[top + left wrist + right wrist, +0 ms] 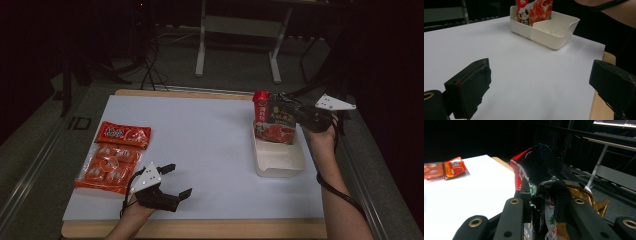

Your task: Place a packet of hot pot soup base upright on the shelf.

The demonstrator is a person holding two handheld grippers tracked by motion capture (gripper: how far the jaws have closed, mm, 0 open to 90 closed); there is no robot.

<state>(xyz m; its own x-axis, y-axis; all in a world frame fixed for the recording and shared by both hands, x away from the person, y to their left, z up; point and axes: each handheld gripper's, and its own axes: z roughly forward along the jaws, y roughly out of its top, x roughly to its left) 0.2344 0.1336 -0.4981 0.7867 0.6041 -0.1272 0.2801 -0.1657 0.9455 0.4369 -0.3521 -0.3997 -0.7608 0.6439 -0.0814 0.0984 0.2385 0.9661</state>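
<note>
My right gripper (pixel 296 111) is shut on the crumpled top of a dark soup-base packet (pixel 276 125) with a red food picture. The packet stands upright in the far end of a white bin (pixel 280 162), against a red packet (pixel 260 105). In the right gripper view the black jaws pinch the glossy dark packet (pixel 542 165) and its gold-brown edge; the right gripper (pixel 541 195) points across the table. My left gripper (pixel 178 180) rests open near the table's front left, nothing between its jaws. In the left gripper view the left gripper (pixel 541 82) faces the bin (pixel 549 37) over bare white sheet.
Two orange-red snack packs lie at the left of the white sheet: a small one (pixel 123 135) and a larger clear-wrapped one (pixel 106 169). The bin's near compartment (pixel 282 167) holds nothing. The wooden table edge (pixel 200 229) runs along the front. A desk frame (pixel 240 30) stands behind.
</note>
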